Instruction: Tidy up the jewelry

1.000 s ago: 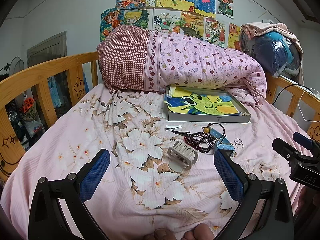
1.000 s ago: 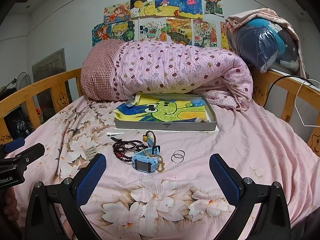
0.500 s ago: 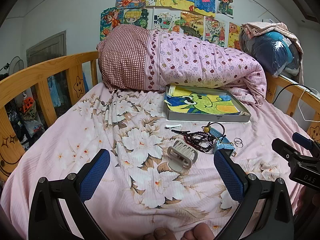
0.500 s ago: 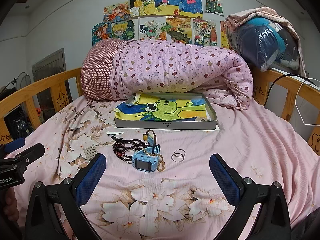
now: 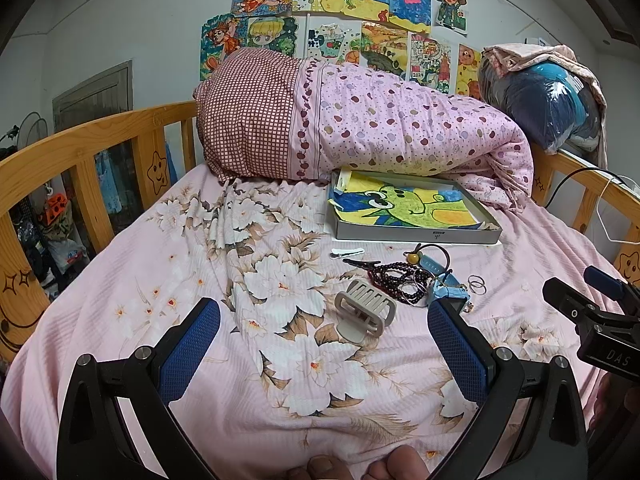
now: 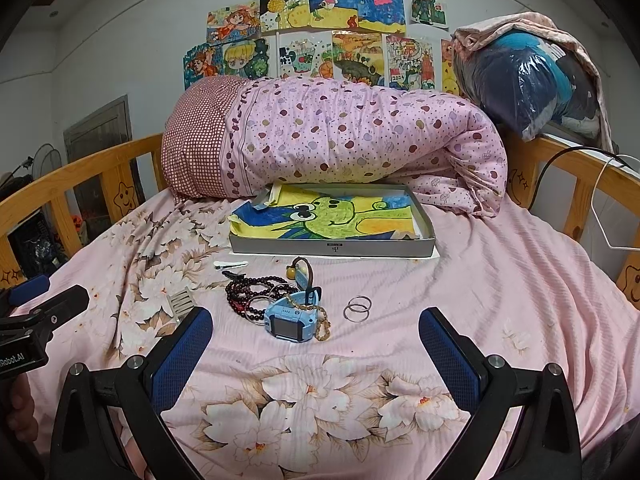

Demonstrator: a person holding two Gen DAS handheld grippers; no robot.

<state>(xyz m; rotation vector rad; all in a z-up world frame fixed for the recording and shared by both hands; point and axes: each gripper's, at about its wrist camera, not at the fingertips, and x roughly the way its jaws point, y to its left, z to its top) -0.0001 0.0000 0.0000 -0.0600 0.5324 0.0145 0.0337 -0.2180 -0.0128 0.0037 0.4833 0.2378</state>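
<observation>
Both of my claws hang spread wide and hold nothing: the left gripper (image 5: 324,334) over the flowered sheet (image 5: 168,280), the right gripper (image 6: 316,338) beside it, low over the same cloth.

Between my left pads (image 5: 190,344) lies the beige hair claw clip (image 5: 362,312), nearer the right pad than the left, touching neither. Bare sheet runs from the left pad out to the wooden bed rail (image 5: 80,152), so that side is open.

Taking the blue watch (image 6: 290,318) as my mark: it sits just ahead of my right claw, between the two pads, toward the left one. A gold chain (image 6: 322,322) drapes against its right side. Two thin rings (image 6: 357,309) lie overlapping just to its right, apart from it. Dark bead strands (image 6: 252,294) heap against its left and far side, with silver hoops mixed in. A brown hair tie with a yellow bead (image 6: 300,270) lies just beyond it, and a white hair clip (image 6: 231,264) farther to the far left. Beyond all these stands the shallow grey box (image 6: 332,246) with a green cartoon drawing inside, its back edge under the rolled quilt (image 6: 340,136).

Right of the rings, plain pink sheet lies clear out to the other rail.
</observation>
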